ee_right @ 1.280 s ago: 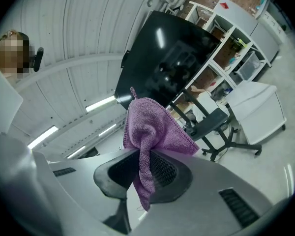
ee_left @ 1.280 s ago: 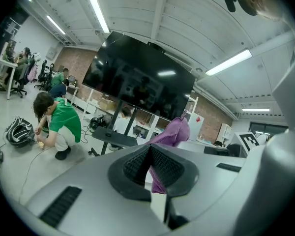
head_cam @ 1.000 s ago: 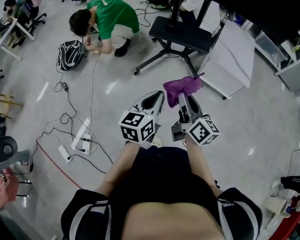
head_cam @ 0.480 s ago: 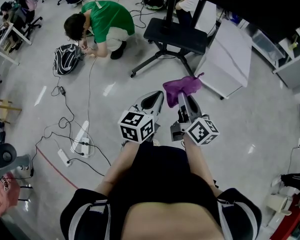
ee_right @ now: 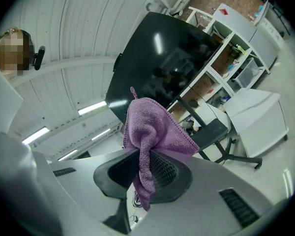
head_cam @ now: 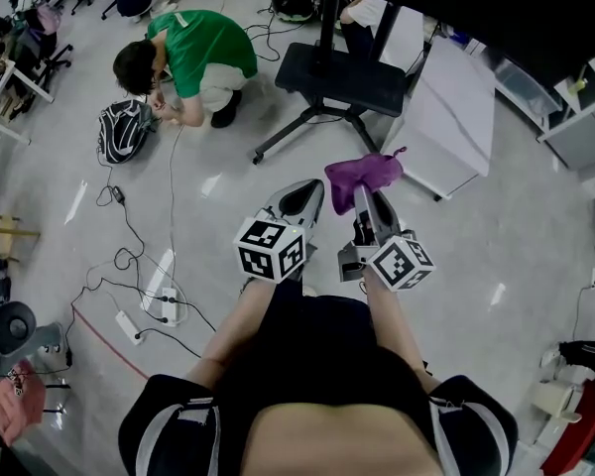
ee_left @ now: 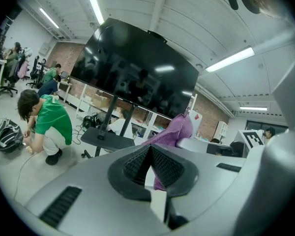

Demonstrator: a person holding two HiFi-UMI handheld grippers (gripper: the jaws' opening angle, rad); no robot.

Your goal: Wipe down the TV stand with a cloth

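My right gripper (head_cam: 365, 192) is shut on a purple cloth (head_cam: 362, 172), which bunches above its tips; the cloth (ee_right: 150, 127) fills the middle of the right gripper view, pinched between the jaws. My left gripper (head_cam: 302, 199) hangs beside it, shut and empty; the left gripper (ee_left: 150, 156) shows its pads pressed together. The TV stand's black shelf (head_cam: 342, 72) and pole stand on the floor ahead of both grippers, under a large dark screen (ee_left: 132, 77). The grippers are well short of the stand.
A person in a green shirt (head_cam: 193, 53) crouches at the left by a backpack (head_cam: 122, 129). Cables and power strips (head_cam: 159, 286) lie on the floor at left. A white cabinet (head_cam: 451, 117) lies right of the stand. Shelving units (head_cam: 575, 117) line the right side.
The stand, the crouching person and the floor clutter have all slid slightly up and left in the head view. Both grippers keep the same pose and the cloth stays held.
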